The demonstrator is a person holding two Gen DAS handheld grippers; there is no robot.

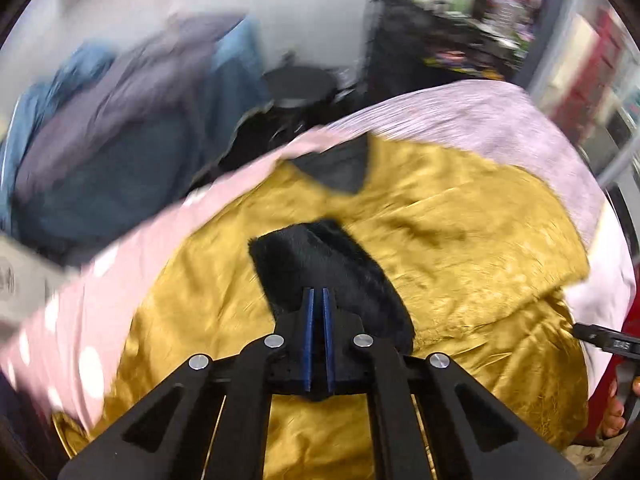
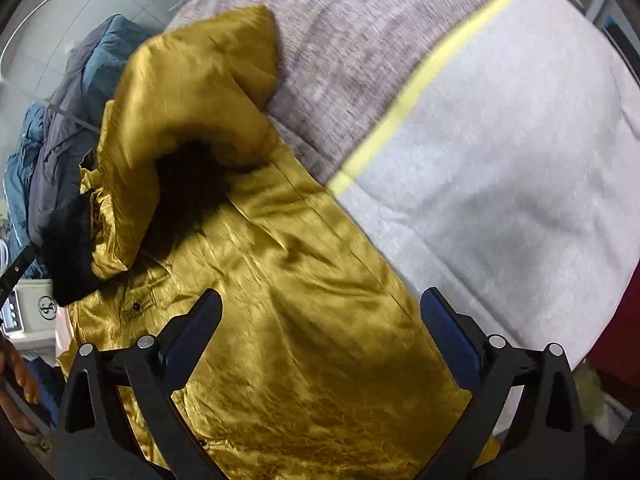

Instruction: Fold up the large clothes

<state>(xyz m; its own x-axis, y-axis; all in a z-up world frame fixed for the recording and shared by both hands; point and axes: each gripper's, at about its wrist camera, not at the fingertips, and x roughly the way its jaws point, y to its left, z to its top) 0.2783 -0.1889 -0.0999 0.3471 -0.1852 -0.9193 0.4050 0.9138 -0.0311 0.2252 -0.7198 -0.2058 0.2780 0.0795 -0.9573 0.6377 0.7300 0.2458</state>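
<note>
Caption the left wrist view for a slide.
Left gripper, jaws shut on black fur trim, above a gold jacket spread on a pink sheet.

Bright even light, motion blur, strong fisheye edges

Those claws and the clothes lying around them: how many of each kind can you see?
Claws: 2, the left claw pinched on the black furry cuff, the right claw open.
Gold jackets: 1, the gold jacket.
Blue and grey garments heaped behind: 1 pile; pieces too blurred to separate.
Total: 4.
</note>
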